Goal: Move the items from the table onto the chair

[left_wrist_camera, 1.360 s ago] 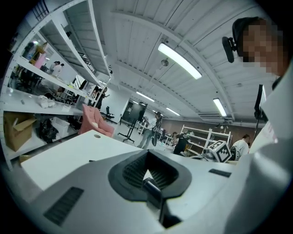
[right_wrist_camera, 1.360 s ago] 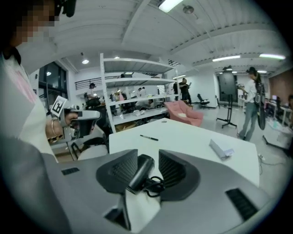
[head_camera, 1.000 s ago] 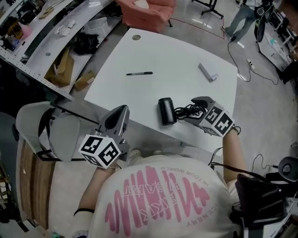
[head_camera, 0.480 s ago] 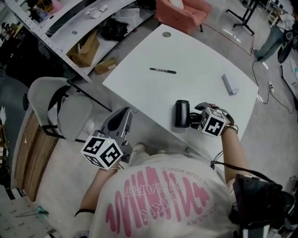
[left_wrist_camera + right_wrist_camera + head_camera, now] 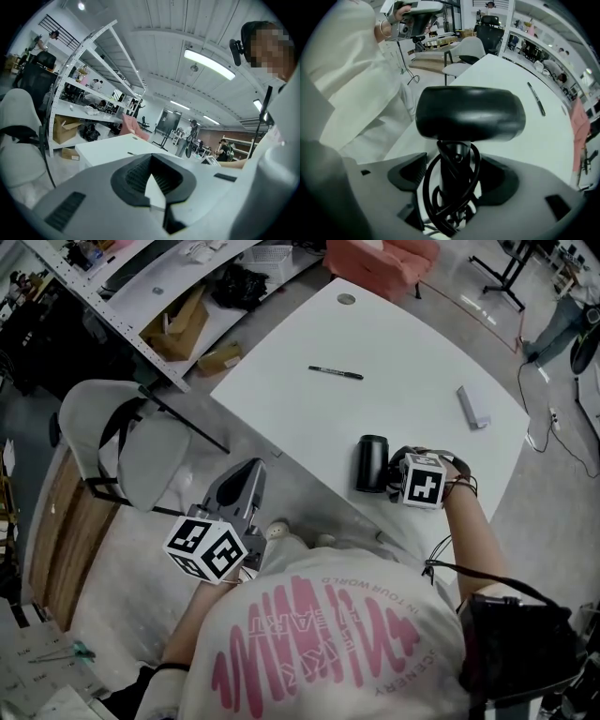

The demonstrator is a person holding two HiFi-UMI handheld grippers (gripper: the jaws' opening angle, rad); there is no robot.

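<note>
While it lies on the white surface [image 5: 412, 362], the black hair dryer [image 5: 371, 463] has its handle (cord looped round) clamped in the right claw [image 5: 395, 476]. The left claw [image 5: 247, 471] is closed, empty.

The chair [image 5: 155, 465] stands left of the table [image 5: 403, 404], which bears a pen [image 5: 336, 373].

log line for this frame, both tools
right tool: shut on black corded hair dryer, by handle | left tool: shut, empty | black pen: on white table

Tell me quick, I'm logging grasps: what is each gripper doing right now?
Left gripper: closed, empty.
Right gripper: closed on the handle of the black hair dryer.
</note>
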